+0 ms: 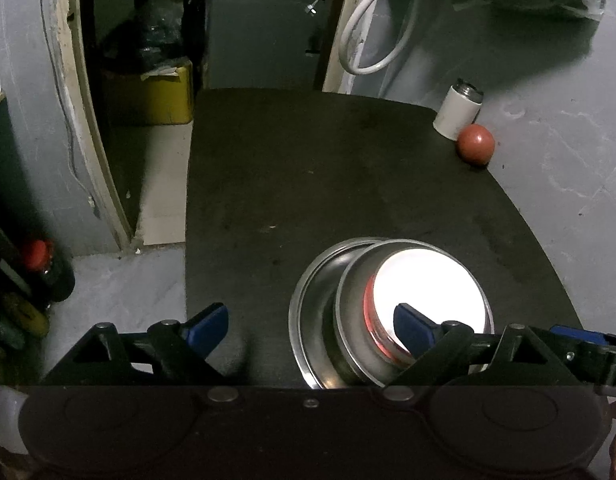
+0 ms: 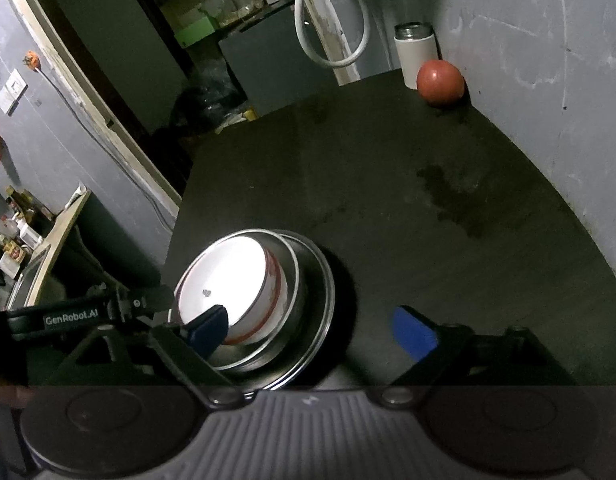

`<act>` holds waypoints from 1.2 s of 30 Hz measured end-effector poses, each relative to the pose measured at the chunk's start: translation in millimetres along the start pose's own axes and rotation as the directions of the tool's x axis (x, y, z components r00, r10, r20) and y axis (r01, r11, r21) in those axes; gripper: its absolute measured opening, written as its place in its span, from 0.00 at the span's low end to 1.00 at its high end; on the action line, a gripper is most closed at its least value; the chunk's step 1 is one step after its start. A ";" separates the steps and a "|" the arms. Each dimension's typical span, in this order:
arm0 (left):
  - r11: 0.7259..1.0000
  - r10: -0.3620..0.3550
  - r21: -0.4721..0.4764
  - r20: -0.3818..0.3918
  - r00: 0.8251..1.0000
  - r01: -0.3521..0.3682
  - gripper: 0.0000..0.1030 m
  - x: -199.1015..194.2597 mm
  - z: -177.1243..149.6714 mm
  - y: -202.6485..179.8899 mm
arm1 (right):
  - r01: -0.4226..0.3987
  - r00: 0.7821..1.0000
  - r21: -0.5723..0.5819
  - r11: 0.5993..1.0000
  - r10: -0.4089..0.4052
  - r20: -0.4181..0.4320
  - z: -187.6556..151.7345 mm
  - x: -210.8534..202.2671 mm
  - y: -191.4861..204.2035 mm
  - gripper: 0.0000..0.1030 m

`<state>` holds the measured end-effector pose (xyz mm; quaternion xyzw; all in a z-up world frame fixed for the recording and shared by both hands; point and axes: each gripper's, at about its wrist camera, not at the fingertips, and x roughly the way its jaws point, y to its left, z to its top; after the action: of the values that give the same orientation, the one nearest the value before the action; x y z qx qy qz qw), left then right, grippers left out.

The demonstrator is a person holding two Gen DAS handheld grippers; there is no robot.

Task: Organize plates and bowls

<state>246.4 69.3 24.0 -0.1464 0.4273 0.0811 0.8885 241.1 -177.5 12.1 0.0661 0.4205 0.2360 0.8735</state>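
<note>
Looking across the dark table (image 1: 308, 168), I see most of the work gathered into one nested pile near its front edge: a wide steel plate (image 1: 308, 320) at the bottom, a steel bowl (image 1: 349, 320) sitting in it, and a white bowl with a red band (image 1: 427, 280) on top. By my reading the stacking is close to done; the upper pieces sit off-centre toward one side of the plate, so a small nudge to square them may be all that remains, and I see no other dishes left out. A white tumbler (image 2: 415, 54) and a red ball (image 2: 440, 81) stand well apart in the far corner. Both tools tilt down toward the pile. My left gripper (image 1: 311, 328) stands wide, gripping nothing, its right finger over the white bowl. My right gripper (image 2: 311, 330) is equally wide and empty, its left finger over that same bowl.
</note>
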 end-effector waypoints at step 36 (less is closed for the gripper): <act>0.996 0.077 -0.064 0.178 0.981 -0.066 0.97 -70.2 -37.8 -15.4 | -0.075 0.989 -0.074 0.994 0.083 0.123 -11.9 -45.7 0.5 1.00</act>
<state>179.1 41.0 59.5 -0.1486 0.3478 0.1381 0.9154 207.3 -199.5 36.9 0.0671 0.3532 0.2803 0.8901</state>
